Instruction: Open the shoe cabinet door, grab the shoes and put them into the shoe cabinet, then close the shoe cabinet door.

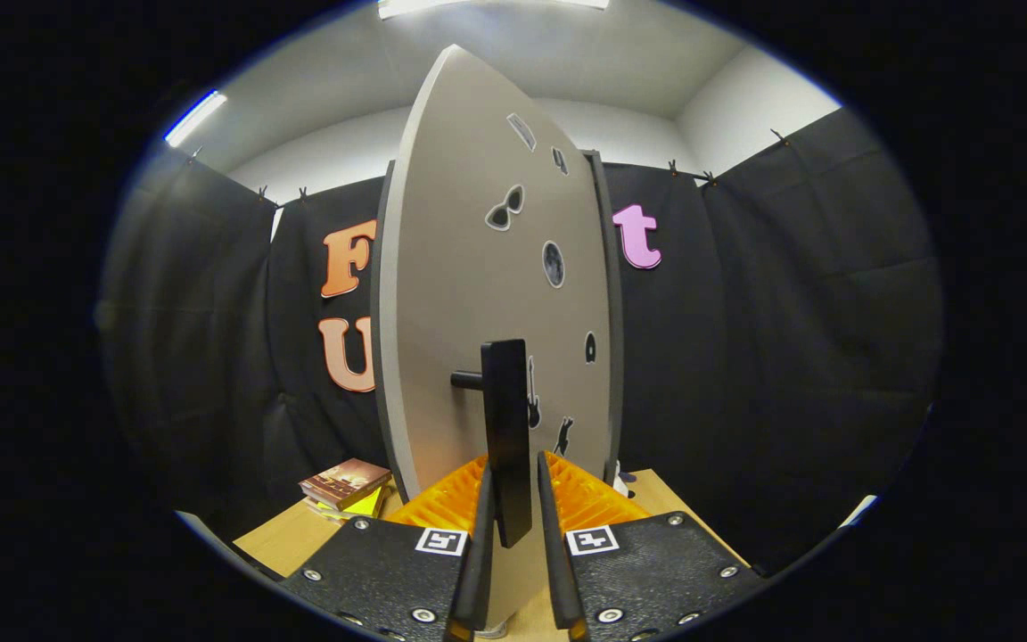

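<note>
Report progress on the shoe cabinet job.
Done: nothing certain; no shoes in sight. In hand: the gripper has its fingers around the black door handle of the cabinet door, which stands edge-on, apparently swung open. Left: shoes in, door closed.

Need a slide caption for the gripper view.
Gripper fingers close around the black bar handle of the grey sticker-covered cabinet door.

Door handle (506,437) btwn claw (511,499) fingers; books (346,486) left.

Grey cabinet door (469,294), ajar, stickered.
</note>
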{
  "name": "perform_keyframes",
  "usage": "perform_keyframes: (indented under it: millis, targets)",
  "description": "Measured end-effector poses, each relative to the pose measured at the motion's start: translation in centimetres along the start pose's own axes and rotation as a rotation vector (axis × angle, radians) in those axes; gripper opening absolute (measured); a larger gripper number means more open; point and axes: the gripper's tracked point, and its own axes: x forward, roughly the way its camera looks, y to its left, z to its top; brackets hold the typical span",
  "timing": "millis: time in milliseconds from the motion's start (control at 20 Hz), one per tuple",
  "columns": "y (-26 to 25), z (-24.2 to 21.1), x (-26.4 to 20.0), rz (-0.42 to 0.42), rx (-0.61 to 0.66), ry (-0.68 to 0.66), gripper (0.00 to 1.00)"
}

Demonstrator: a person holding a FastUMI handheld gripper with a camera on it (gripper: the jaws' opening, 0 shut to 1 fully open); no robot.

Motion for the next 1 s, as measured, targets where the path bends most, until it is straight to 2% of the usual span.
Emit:
perform_keyframes:
  millis: [350, 400, 500, 600, 900, 1000]
  targets:
    - [-7.4, 0.0, -1.4, -0.084, 0.016, -0.006, 0.26]
    - [-9.0, -0.2, -1.3, -0.106, 0.017, -0.005, 0.2]
    - [-11.7, -0.7, -1.3, -0.135, 0.026, 0.011, 0.18]
    - [-13.5, -0.5, -1.2, -0.117, 0.044, -0.001, 0.13]
    - [-14.8, -1.0, -1.1, -0.058, 0.01, 0.022, 0.13]
    - [-15.1, -0.5, -1.3, -0.064, -0.007, 0.01, 0.13]
